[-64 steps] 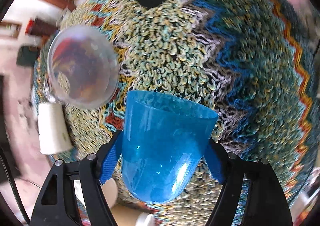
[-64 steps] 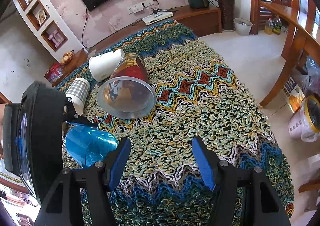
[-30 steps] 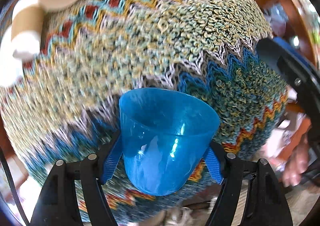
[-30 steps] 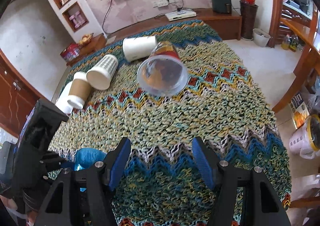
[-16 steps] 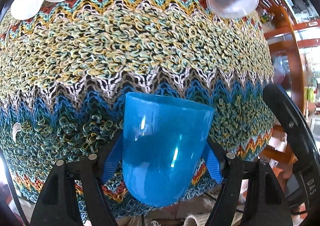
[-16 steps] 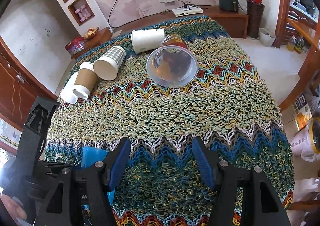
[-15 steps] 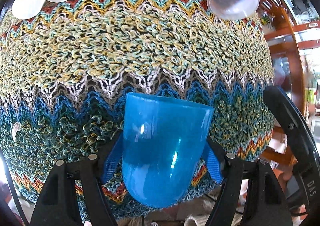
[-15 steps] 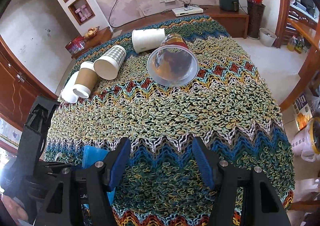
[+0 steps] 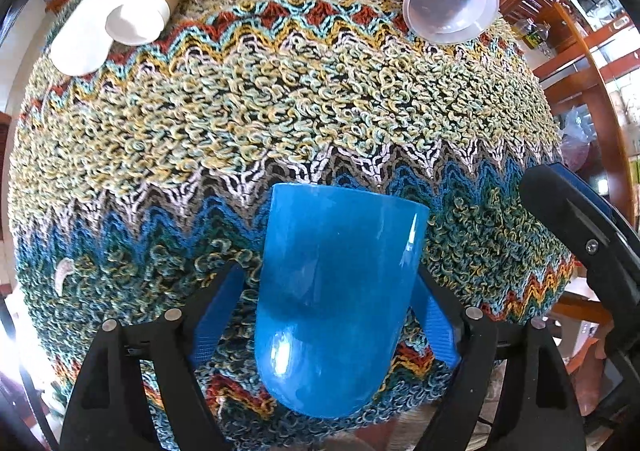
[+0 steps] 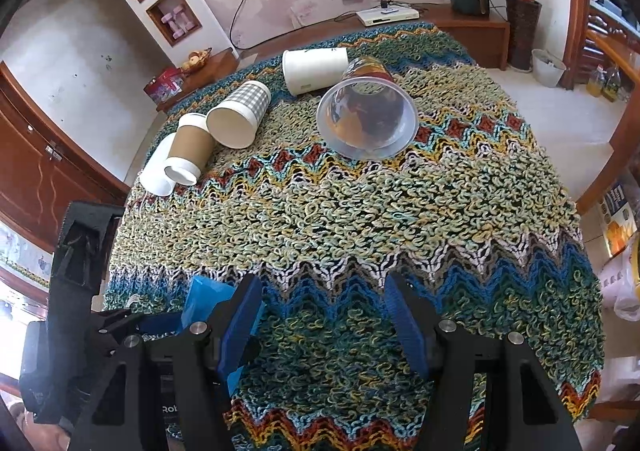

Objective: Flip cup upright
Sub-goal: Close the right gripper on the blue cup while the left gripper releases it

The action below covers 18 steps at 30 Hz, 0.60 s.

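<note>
A translucent blue plastic cup sits between the blue pads of my left gripper, standing near the front edge of the knitted zigzag cloth. The left pad now stands apart from the cup wall, so the jaws are open around it. In the right wrist view the cup shows partly behind my fingers at lower left. My right gripper is open and empty above the cloth's front edge.
Several cups lie on their sides at the far end: a clear printed cup, a white cup, a checked paper cup, a brown sleeved cup. The cloth's front edge drops off close by.
The left gripper swung the blue cup from mid-cloth to the front edge and set it down. Its jaws have widened off the cup. The right gripper drew back and stayed open.
</note>
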### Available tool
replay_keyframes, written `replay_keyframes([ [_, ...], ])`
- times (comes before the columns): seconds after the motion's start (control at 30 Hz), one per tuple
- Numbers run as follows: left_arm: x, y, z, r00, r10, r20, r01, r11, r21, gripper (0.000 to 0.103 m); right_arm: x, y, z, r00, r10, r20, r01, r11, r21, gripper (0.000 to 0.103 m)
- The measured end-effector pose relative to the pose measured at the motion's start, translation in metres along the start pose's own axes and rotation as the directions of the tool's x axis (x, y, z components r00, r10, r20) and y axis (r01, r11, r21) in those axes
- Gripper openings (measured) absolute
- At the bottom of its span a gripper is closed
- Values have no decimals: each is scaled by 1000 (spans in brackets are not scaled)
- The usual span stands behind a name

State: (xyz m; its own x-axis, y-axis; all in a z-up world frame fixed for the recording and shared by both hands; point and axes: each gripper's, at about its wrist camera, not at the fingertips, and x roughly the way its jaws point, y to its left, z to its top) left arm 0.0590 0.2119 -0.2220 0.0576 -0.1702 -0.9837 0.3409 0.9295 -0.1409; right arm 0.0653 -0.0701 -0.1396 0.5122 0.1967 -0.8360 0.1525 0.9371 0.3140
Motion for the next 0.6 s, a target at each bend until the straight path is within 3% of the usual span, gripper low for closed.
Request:
replay_keyframes([
  [0.33,-38,-5,-23,999,17,35,-18,999,30,85,-12,11,-3,999,34,20,-34,999,-8,65],
  [0.6,-71,1,-39,995,52,83,-54,998,28,87,-20,20,-10,997,79,22,-79,997,-1,70],
])
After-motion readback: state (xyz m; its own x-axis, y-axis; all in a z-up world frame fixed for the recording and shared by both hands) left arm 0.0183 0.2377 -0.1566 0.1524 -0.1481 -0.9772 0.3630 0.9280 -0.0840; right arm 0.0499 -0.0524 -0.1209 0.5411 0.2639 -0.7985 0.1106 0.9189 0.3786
